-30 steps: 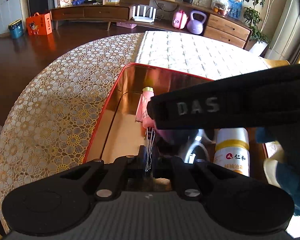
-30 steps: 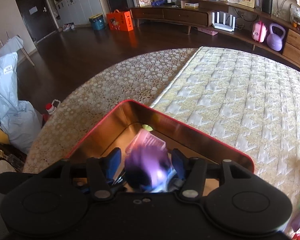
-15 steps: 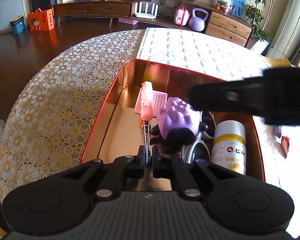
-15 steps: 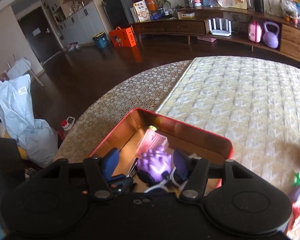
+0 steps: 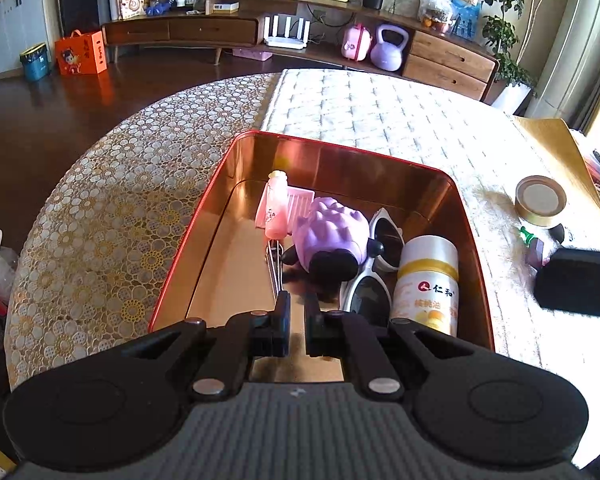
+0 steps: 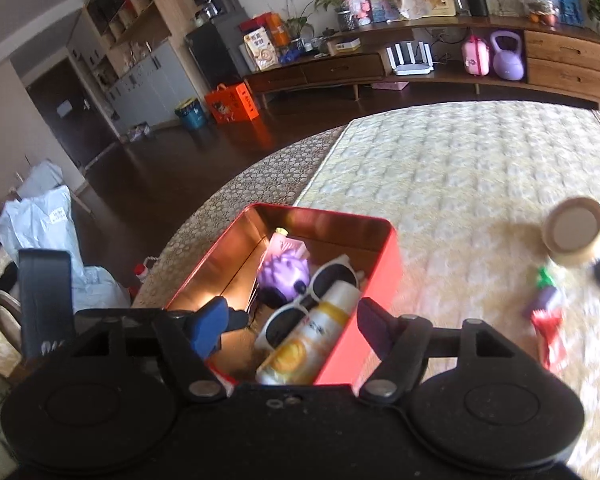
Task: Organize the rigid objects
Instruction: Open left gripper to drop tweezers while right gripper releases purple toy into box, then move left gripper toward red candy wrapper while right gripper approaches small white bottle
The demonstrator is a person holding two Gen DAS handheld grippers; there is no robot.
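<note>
Red tin box (image 5: 472,240) on the table, straight ahead of both grippers, its copper inside wall shining. Left gripper (image 5: 296,322) low over the near end of the box, jaws almost together with only a thin gap, gripping nothing. Right gripper (image 6: 290,322) higher and further back, jaws spread wide, holding nothing, the near right corner of the box showing between them.

Inside the box, on the right side: yellow-and-white bottle (image 5: 427,284) lying along the right wall, white sunglasses (image 5: 374,264) just beside it, purple bumpy toy (image 5: 334,236) in the middle touching the sunglasses, pink small bottle (image 5: 277,210) leaning on a pink ribbed piece at the far end. Thin metal wire thing (image 5: 275,270) below the pink bottle, reaching toward the left gripper; cannot tell what it is.

Outside on the quilted cloth (image 6: 460,168), well apart to the right: round tape roll (image 6: 574,230), then small green, purple and red items (image 6: 546,316), blurred in the right wrist view, not possible to identify. Near end of the box hidden behind the gripper bodies in both views
</note>
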